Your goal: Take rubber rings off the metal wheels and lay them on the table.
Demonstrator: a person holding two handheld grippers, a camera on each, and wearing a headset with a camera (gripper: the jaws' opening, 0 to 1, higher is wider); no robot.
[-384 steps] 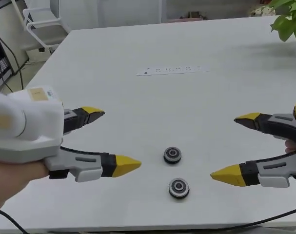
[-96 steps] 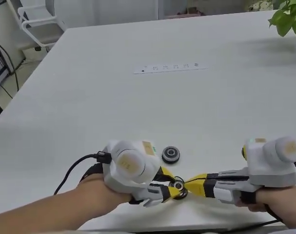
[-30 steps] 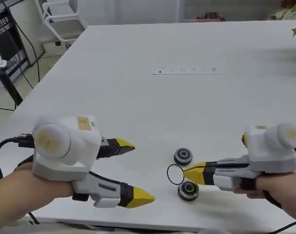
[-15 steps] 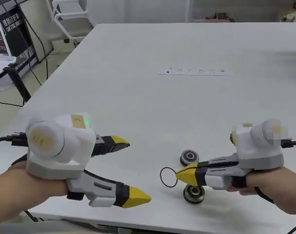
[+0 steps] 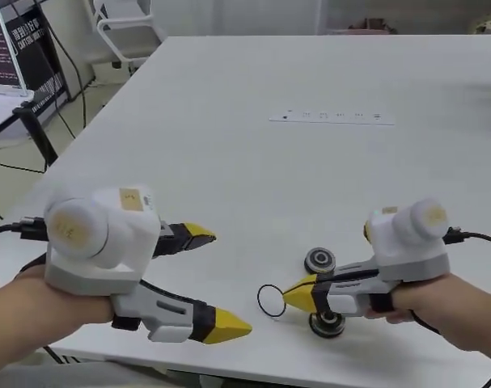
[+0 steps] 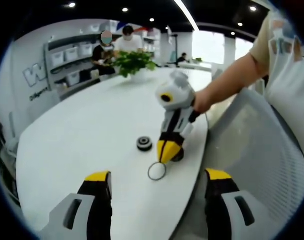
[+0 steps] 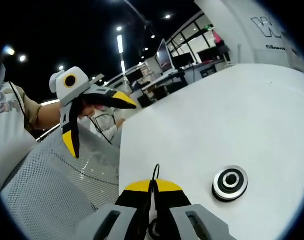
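My right gripper is shut on a thin black rubber ring, which hangs from its yellow tips just above the white table. The right gripper view shows that ring edge-on above the shut jaws. Two metal wheels lie close by: one beyond the right gripper, the other partly under it. My left gripper hovers open to the left of the ring, nothing between its jaws. In the left gripper view the ring dangles from the right gripper next to a wheel.
A white power strip lies flat mid-table, far behind the wheels. The table's near edge runs just below both grippers. A chair and a stand are off the far left corner. A potted plant stands at the table's far end.
The right gripper has carried the ring leftward, away from the two wheels and lower toward the table. The left gripper has stayed open and nearly still; the head camera shifted.
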